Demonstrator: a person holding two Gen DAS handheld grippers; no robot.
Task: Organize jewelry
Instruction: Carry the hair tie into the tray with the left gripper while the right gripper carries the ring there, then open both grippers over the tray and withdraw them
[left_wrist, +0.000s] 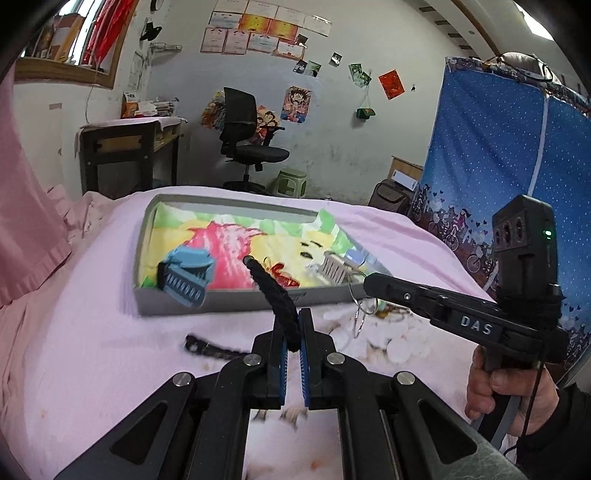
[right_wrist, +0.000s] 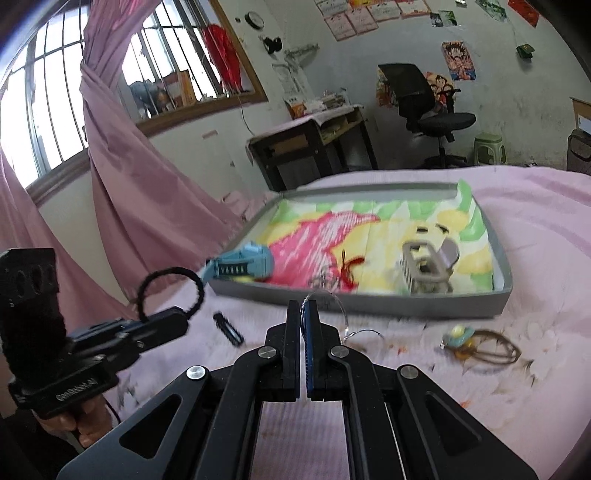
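Left wrist view: left gripper (left_wrist: 293, 332) clamped on black fuzzy hair tie (left_wrist: 275, 295), just in front of shallow grey tray (left_wrist: 221, 297) on pink bedspread (left_wrist: 74, 332).

Right wrist view: right gripper (right_wrist: 303, 321) pinching thin clear wire hoop (right_wrist: 341, 314), near tray's front wall; blue claw clip (right_wrist: 243, 264) inside tray.

Right gripper (right_wrist: 303, 314) fingers pinch a thin wire ring (right_wrist: 341, 314) before the grey tray (right_wrist: 369, 308).
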